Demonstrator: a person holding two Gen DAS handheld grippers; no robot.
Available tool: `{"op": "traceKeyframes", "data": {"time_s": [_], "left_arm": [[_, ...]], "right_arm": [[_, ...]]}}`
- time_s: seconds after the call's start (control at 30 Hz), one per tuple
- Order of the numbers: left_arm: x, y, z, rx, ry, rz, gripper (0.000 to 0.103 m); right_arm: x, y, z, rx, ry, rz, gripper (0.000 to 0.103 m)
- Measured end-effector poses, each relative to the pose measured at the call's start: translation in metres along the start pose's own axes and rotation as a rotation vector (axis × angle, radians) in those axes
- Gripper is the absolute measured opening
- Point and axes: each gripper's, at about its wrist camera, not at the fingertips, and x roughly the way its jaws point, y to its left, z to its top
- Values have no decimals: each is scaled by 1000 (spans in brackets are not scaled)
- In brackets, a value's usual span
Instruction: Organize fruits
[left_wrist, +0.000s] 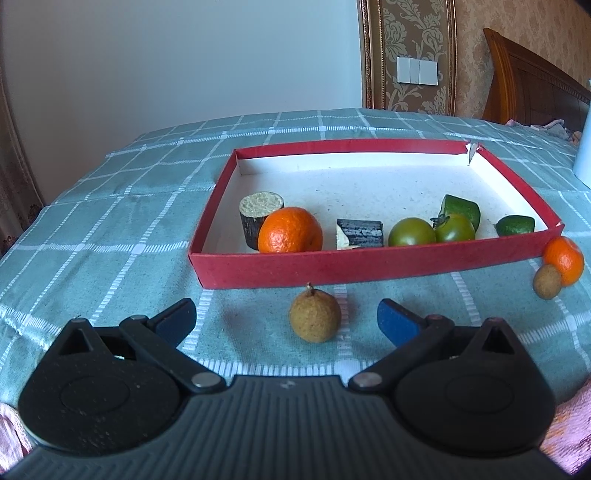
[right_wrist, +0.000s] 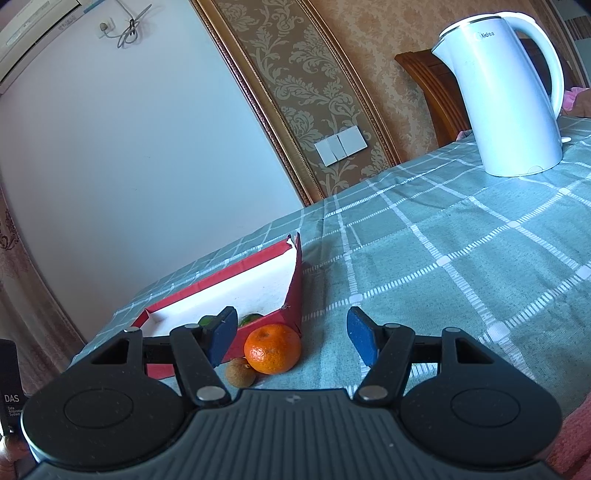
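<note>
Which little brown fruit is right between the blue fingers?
The brown fruit with the stem, alone in front of the red box, sits between the open left hand-held gripper fingers. The other brown one leans against an orange off right.

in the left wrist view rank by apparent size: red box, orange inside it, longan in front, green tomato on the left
1. red box
2. orange
3. longan and green tomato: look alike; the longan is nearer the camera, so unsure.

checked tablecloth (left_wrist: 110, 229) carries red tray (left_wrist: 369, 264), longans (left_wrist: 314, 320), mandarin (right_wrist: 272, 348), kettle (right_wrist: 509, 96).
</note>
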Motion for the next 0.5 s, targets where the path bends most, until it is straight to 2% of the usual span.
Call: {"op": "traceKeyframes", "data": {"time_s": [0.5], "left_arm": [[7, 9, 0, -44, 26, -46, 102]], "right_arm": [[2, 0, -2, 3, 3, -6, 65]]}}
